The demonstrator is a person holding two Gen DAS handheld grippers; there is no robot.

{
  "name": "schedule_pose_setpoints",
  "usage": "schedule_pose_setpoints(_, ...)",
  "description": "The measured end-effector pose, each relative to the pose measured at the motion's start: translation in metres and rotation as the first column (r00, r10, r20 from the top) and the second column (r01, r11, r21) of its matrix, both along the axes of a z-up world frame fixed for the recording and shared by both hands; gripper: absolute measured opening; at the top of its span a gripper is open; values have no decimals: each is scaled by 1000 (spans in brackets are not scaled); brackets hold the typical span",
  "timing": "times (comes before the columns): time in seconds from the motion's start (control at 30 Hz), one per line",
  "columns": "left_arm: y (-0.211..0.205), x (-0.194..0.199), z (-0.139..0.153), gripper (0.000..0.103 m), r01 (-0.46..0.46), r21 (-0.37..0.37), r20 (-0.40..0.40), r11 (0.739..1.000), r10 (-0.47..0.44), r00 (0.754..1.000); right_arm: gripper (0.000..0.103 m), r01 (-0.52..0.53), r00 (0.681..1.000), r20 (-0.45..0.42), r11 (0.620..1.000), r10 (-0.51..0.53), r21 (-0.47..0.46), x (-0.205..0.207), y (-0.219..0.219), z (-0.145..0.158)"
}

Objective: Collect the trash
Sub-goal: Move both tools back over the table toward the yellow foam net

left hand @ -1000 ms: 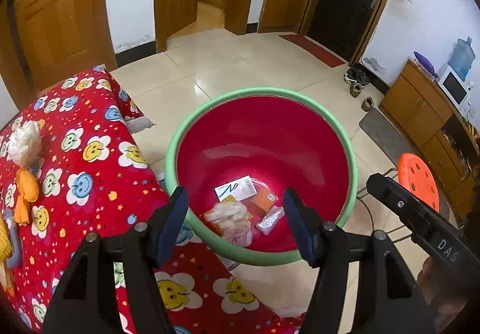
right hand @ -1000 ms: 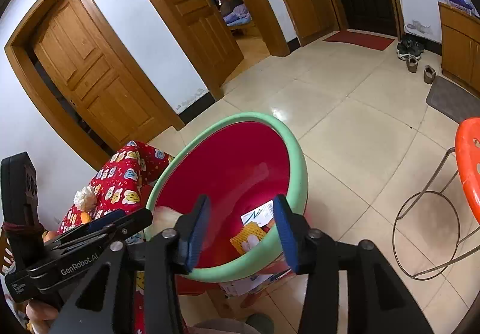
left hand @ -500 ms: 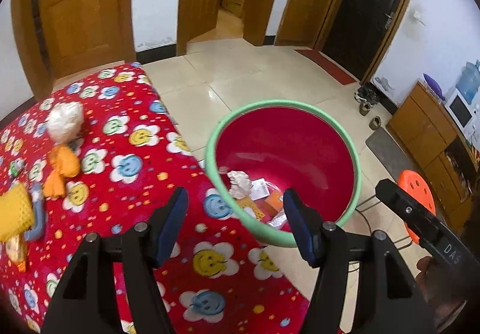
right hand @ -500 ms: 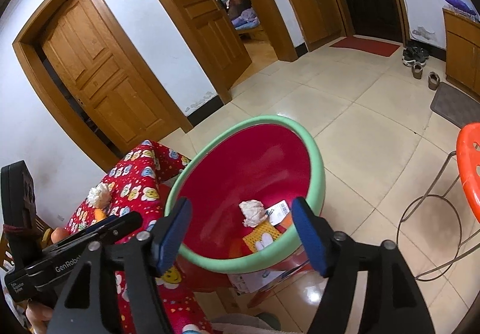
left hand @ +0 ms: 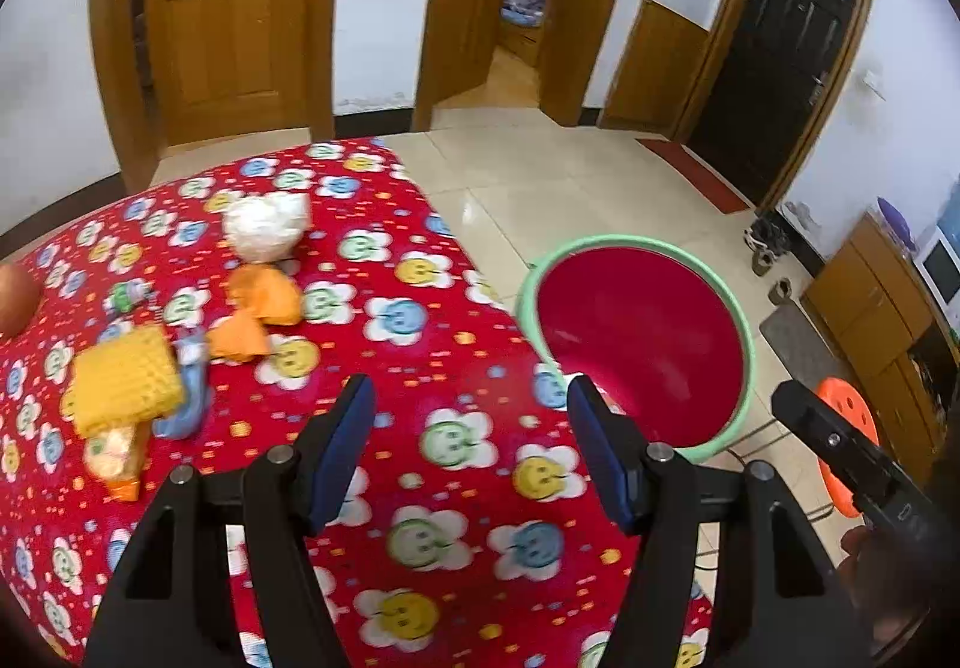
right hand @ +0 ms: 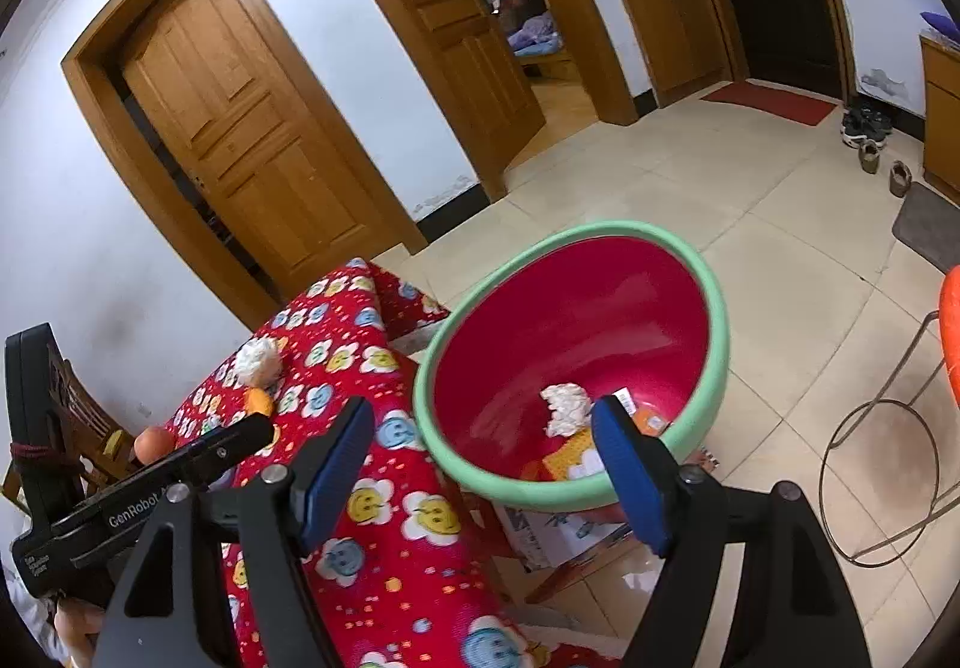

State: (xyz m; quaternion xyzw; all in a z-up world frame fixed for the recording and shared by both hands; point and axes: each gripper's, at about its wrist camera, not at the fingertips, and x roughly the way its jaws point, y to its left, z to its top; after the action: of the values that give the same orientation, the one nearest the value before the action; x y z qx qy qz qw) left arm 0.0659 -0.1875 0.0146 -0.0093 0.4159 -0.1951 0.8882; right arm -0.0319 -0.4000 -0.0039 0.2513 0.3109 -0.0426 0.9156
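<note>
My left gripper (left hand: 471, 449) and right gripper (right hand: 483, 464) both hang spread and empty, the right having just widened. A crumpled white paper wad (right hand: 564, 407) lies in the green-rimmed red plastic basin (right hand: 723, 344); another white wad (left hand: 267, 224), orange scraps (left hand: 264, 296) and yellow packet (left hand: 123, 380) remain on the red flowered tablecloth (left hand: 420, 344).

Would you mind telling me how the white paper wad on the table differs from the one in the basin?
The table wad sits on the red flowered cloth, beside orange scraps; the basin wad lies inside the red basin among packaging. The table wad looks rounder, the basin wad more ragged. Both are crumpled white paper.
</note>
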Motion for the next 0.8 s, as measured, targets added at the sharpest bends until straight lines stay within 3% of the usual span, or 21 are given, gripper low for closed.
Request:
schedule_pose_setpoints(0.43,76,7,2,66,-146,5,17,989,146,989,78,-61,998,-12,998,61,-9,9,36,2)
schedule_pose_setpoints(0.8,137,24,-17,66,-272,51,11,961,272,962,79,-93,995,-38,995,92,-18,24,59,-3)
